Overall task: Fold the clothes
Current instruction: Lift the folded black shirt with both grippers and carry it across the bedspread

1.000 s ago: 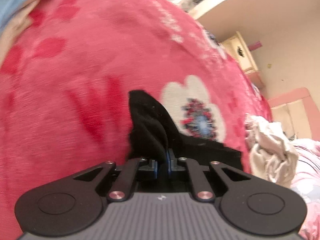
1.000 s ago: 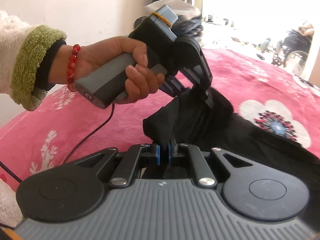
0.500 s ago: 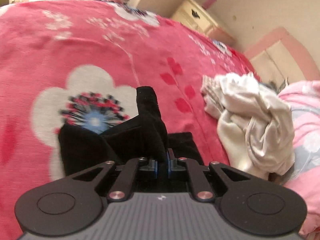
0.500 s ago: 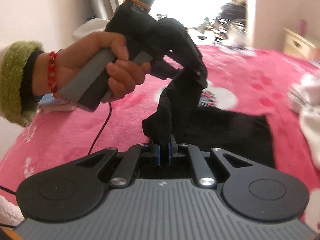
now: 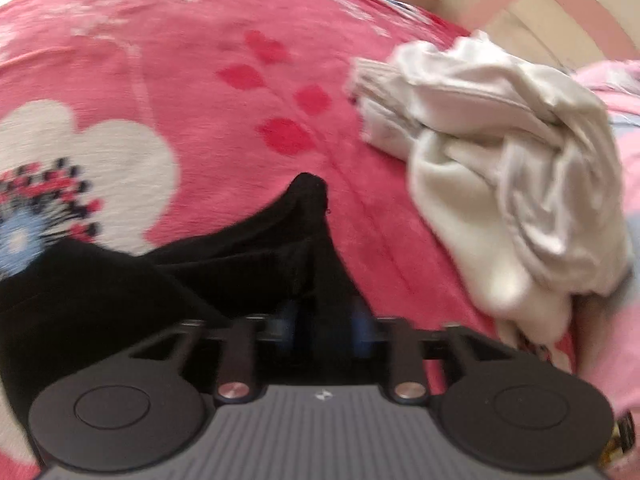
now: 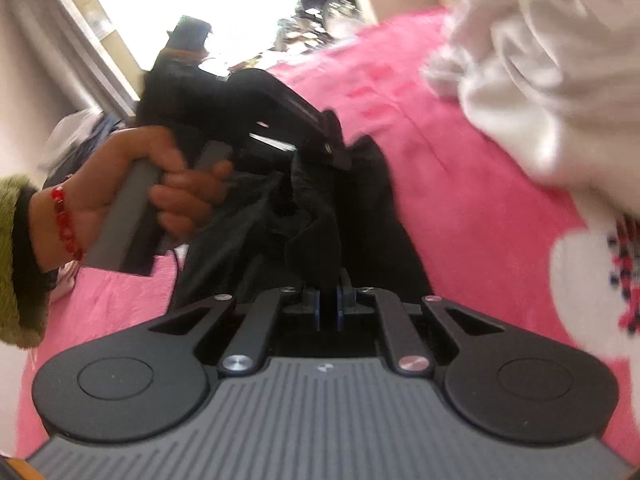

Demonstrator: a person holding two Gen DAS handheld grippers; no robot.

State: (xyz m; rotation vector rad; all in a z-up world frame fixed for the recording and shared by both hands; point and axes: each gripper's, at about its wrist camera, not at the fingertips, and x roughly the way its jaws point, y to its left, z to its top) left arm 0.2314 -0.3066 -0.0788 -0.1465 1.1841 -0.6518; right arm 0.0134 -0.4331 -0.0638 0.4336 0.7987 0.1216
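From the left wrist, the left gripper has just been opening; a peak of the black garment stands between its blue pads, which no longer pinch it. The garment lies on the pink flowered blanket, near a crumpled white heap. Best to let that corner drop flat before pulling away.

From the right wrist, the right gripper is clamped on the garment's other corner; lay it level with the first, then release.
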